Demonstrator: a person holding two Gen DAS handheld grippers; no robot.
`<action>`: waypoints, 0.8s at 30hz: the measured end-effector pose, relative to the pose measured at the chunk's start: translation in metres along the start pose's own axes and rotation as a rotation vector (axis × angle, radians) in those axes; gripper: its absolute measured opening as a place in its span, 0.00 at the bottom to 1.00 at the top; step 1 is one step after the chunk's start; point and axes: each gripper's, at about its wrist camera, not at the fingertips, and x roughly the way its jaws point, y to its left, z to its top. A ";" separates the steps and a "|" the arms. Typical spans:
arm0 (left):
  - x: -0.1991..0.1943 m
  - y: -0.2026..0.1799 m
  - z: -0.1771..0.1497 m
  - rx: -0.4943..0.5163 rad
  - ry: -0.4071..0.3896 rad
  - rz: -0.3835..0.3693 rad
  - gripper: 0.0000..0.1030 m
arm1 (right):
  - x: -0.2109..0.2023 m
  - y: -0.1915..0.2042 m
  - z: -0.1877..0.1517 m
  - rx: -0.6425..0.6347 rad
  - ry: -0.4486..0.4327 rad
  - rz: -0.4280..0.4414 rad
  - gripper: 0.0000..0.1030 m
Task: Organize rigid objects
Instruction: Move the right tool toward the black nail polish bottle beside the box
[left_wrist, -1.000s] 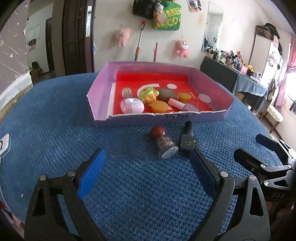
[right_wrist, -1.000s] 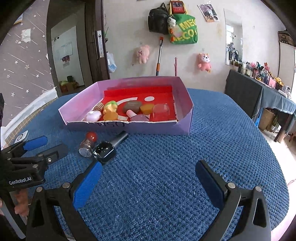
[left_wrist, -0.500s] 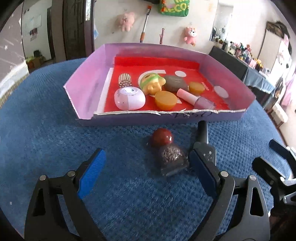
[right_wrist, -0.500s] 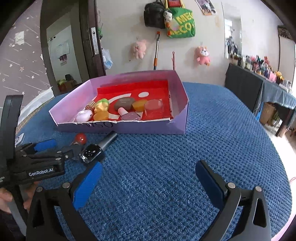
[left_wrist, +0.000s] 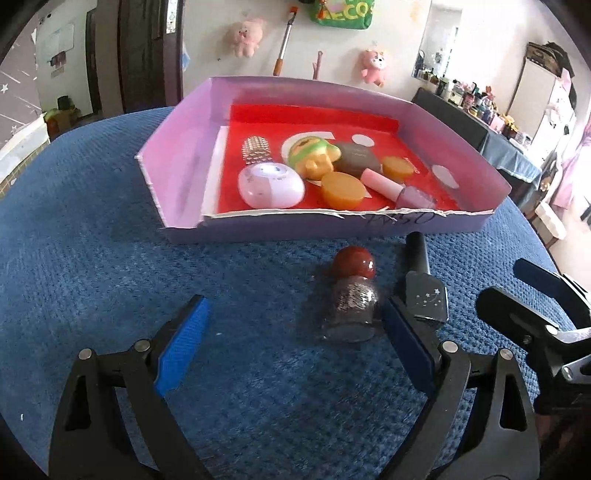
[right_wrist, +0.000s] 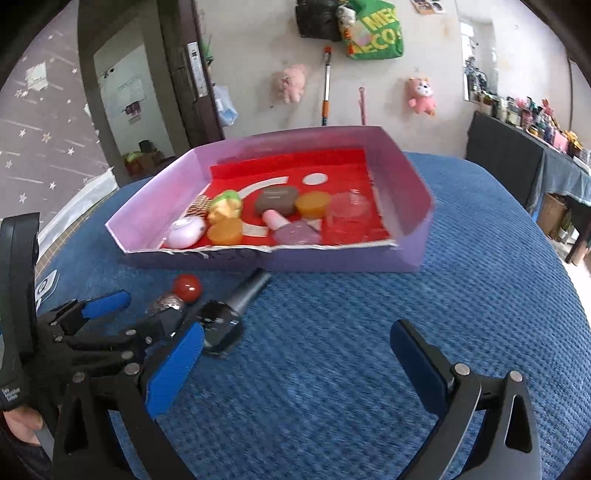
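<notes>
A small glitter bottle with a red round cap (left_wrist: 351, 295) lies on the blue cloth in front of the pink box (left_wrist: 177, 162). A black bottle with star marks (left_wrist: 424, 291) lies just right of it. My left gripper (left_wrist: 295, 339) is open, with the glitter bottle between its fingers, close to the right finger (left_wrist: 406, 343). My right gripper (right_wrist: 295, 362) is open and empty above the cloth. It shows at the right of the left wrist view (left_wrist: 535, 295). Both bottles also show in the right wrist view: the glitter bottle (right_wrist: 177, 295) and the black bottle (right_wrist: 229, 317).
The pink box (right_wrist: 406, 177) with a red floor holds several small items: a white oval case (left_wrist: 269, 184), a yellow-green toy (left_wrist: 310, 158), orange lids (left_wrist: 341, 190), a pink bottle (left_wrist: 391, 184). The blue table edge (right_wrist: 554, 258) falls off at the right.
My left gripper has moved forward and down, so the glitter bottle now lies between its fingers. My right gripper has shifted slightly left, closer to the bottles.
</notes>
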 end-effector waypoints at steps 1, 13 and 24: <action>-0.001 0.004 0.000 -0.008 -0.004 -0.003 0.92 | 0.002 0.004 0.002 -0.003 0.003 0.007 1.00; -0.004 0.044 -0.001 -0.057 0.017 0.044 0.92 | 0.041 0.039 0.011 -0.050 0.111 0.004 1.00; -0.008 0.068 -0.001 -0.099 0.005 0.041 0.92 | 0.064 0.052 0.012 -0.091 0.177 -0.053 1.00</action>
